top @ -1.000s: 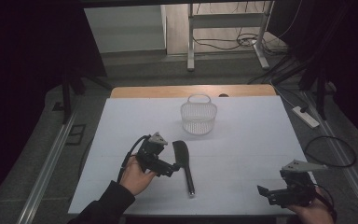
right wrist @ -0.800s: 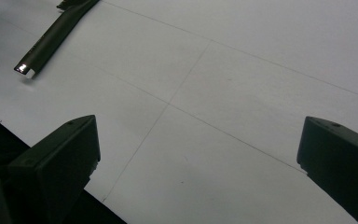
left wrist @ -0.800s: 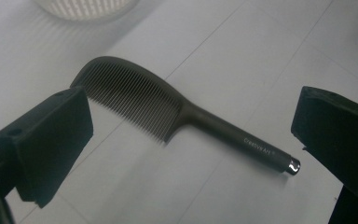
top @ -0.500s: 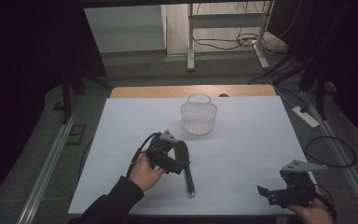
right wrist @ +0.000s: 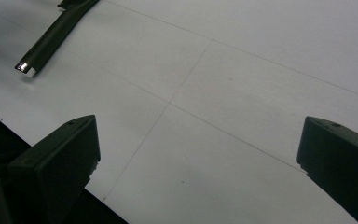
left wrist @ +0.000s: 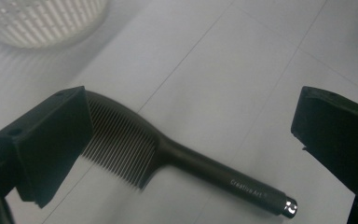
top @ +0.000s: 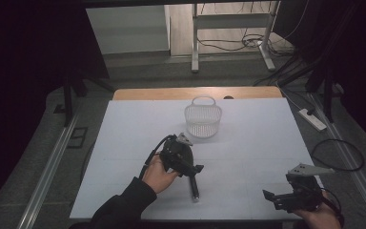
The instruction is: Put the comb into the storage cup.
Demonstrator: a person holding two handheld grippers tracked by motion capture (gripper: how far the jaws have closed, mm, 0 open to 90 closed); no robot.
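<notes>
A dark comb (left wrist: 168, 156) lies flat on the white table (top: 257, 143), between the wide-open jaws of the left gripper (left wrist: 191, 154), its teeth beside one jaw and its handle reaching toward the other. The right gripper (right wrist: 198, 163) hovers near the table's front right corner, well apart from the comb, jaws also spread wide and holding nothing. One white mesh basket (top: 203, 119) stands behind the comb. Cables trail across the grey floor of a dim room beyond.
</notes>
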